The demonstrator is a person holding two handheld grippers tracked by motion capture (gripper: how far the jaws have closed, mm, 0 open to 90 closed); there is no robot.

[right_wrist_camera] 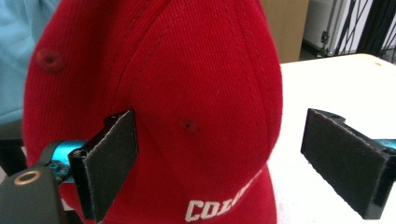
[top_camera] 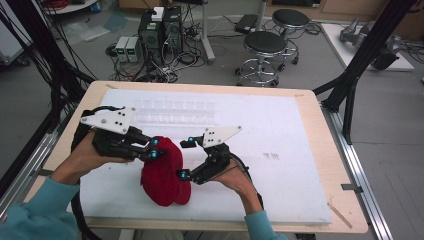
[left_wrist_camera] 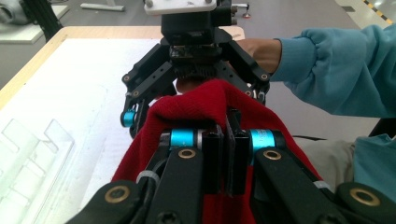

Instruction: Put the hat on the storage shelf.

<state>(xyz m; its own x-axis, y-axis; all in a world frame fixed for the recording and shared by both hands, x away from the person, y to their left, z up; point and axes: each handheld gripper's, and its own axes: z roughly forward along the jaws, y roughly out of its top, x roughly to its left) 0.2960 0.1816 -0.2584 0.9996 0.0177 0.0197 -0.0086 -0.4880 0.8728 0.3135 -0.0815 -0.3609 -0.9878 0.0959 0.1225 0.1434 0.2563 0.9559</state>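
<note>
A red cap is held up over the near-left part of the white foam sheet that covers the wooden tabletop. The left gripper is brought in from the left, and its fingers are pressed close together on a fold of the cap's red cloth, as is seen in the left gripper view. The right gripper is set at the cap's right side with its fingers spread wide; in the right gripper view one pad is seen against or just in front of the cap's crown, and it cannot be told whether it touches, while the other pad stands clear of the cap over the white sheet. White lettering is seen low on the cap's front. A clear plastic tray lies on the far part of the sheet, well apart from the cap. Beyond the tabletop, two black stools and computer towers stand on the floor.
</note>
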